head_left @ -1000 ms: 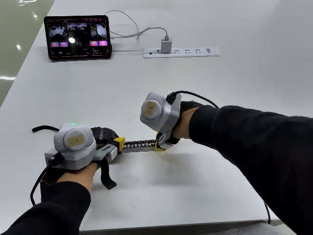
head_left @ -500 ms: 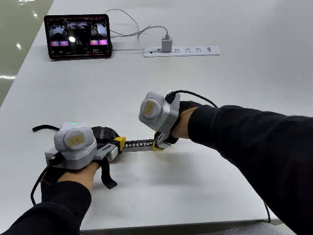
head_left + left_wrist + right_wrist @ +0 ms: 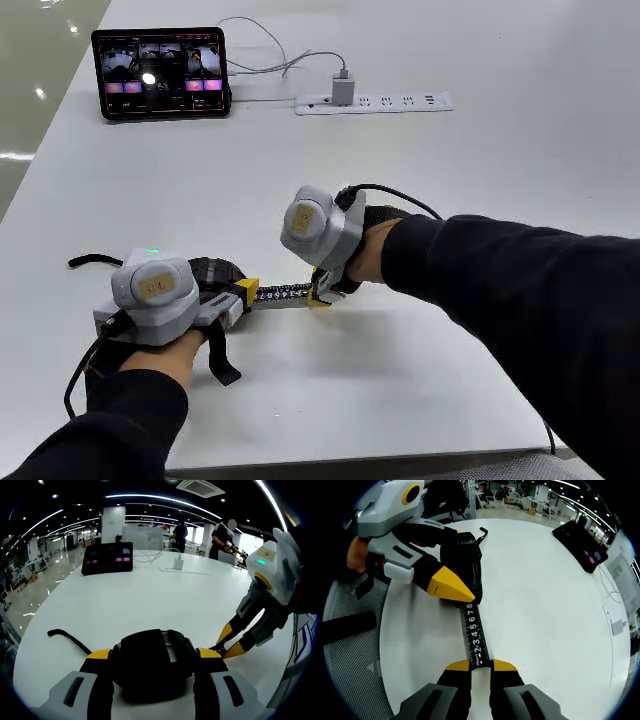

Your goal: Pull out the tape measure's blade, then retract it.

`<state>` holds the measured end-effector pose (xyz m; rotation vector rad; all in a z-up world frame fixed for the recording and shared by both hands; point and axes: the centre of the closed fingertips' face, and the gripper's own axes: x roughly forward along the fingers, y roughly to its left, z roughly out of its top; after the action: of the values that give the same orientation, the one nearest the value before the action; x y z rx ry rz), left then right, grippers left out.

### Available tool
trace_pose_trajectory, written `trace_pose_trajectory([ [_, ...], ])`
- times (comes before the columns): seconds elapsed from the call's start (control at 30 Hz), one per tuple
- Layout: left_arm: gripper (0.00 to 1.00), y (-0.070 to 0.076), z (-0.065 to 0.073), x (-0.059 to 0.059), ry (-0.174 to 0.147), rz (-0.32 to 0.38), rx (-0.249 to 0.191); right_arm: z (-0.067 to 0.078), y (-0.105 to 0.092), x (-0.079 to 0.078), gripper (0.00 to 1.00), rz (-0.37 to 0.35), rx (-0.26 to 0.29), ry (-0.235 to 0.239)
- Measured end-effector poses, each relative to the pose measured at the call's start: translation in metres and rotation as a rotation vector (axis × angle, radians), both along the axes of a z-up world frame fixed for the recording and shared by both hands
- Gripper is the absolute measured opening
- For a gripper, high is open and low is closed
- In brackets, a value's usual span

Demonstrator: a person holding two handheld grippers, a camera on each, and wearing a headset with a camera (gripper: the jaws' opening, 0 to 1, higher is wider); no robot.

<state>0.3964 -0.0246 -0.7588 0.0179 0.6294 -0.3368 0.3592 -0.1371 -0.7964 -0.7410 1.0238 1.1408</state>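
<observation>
the left gripper (image 3: 154, 653) is clamped around the black tape measure (image 3: 152, 662), which rests on the white surface (image 3: 450, 160). the right gripper (image 3: 481, 666), just beside the tape measure, pinches the blade (image 3: 474, 640) tip. a short length is out, so i judge the task unfinished, with retraction left. the right gripper view makes the blade's printed numerals readable; the head view blurs them but adds a tablet (image 3: 160, 72) well beyond the tape measure.

The room is bright. Long ceiling lights (image 3: 150, 497) shine down and leave white glare on the shiny floor (image 3: 30, 60). The white table (image 3: 420, 370) glows, with a soft grey shadow under the right gripper (image 3: 318, 297). The head view is sharp. Both gripper views bend at the edges, and far things look fuzzy.
</observation>
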Motion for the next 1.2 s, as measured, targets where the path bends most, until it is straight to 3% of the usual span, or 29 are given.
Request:
trace_pose_trajectory([
  [1.2,0.59,0.002,0.001,0.0,0.011,0.003,-0.028,0.002,0.021,0.004,0.09,-0.013,0.08,0.009],
])
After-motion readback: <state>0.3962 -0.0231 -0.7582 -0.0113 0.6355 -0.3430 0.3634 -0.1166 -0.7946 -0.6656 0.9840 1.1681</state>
